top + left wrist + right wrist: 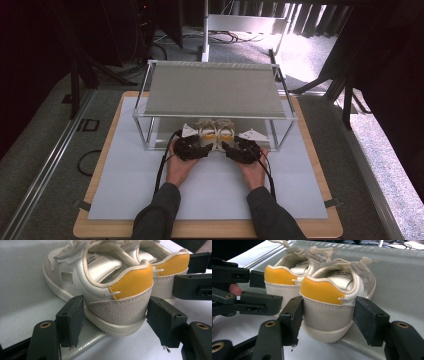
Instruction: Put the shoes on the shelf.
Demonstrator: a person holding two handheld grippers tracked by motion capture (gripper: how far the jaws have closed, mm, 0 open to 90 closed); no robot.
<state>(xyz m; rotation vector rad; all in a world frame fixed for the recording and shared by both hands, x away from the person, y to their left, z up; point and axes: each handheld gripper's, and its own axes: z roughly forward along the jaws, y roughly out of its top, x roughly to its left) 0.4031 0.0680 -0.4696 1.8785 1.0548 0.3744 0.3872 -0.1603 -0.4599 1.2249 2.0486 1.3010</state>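
Note:
A pair of small white sneakers with yellow heel tabs stands side by side at the front edge of a metal rack's lower shelf point(162, 134), heels toward me. My left gripper point(201, 146) point(116, 315) has its pads against both sides of the left shoe's point(207, 131) point(72, 287) grey heel. My right gripper point(226, 146) point(328, 315) clamps the right shoe's point(226, 131) point(352, 287) heel the same way. Both heels hang over the shelf's front rail point(87, 345) point(362, 345). In each gripper view the other shoe point(170, 282) point(279, 277) stands beside, held by the other gripper's fingers point(192, 286) point(259, 305).
The rack's grey top shelf point(215, 90) hangs over the shoes, carried by thin corner posts point(136, 131) point(295, 131). The rack stands on a white mat point(210, 195) over a wooden board point(95, 220). Black cables trail from both grippers along the forearms. Floor and a stand lie beyond.

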